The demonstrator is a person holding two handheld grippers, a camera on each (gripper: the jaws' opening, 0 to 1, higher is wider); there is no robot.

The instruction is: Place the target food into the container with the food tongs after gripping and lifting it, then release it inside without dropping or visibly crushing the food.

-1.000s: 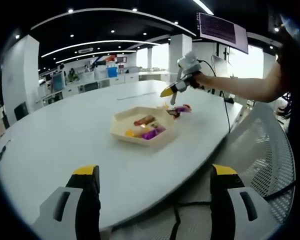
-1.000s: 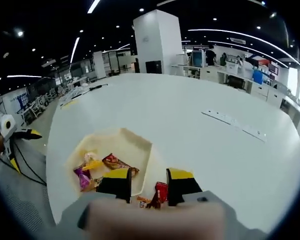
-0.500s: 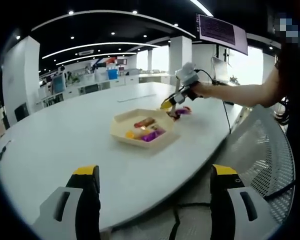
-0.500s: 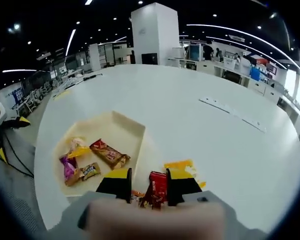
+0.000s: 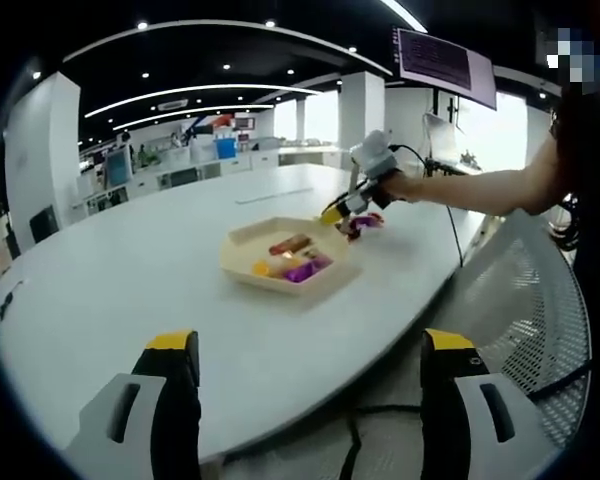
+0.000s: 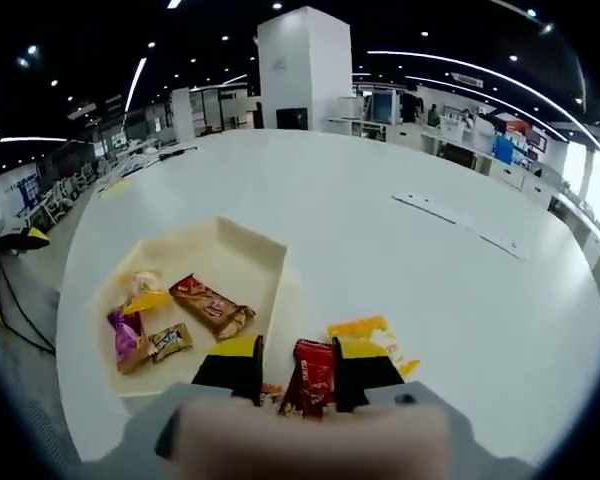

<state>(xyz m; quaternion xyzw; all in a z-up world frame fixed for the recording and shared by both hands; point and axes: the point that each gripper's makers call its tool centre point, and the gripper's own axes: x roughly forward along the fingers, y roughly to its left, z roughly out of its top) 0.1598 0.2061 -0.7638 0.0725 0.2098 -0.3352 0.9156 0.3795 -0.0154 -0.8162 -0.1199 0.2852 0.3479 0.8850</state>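
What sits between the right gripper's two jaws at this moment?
In the right gripper view, a red snack packet stands between the jaws of the right gripper, just outside the cream tray. Whether the jaws already press it cannot be told.

Big white oval table in an open office. A long flat white strip lies on it well apart from everything else. There's a white square pillar behind, a dark wall screen up high, and a white mesh chair tucked beside the table edge.
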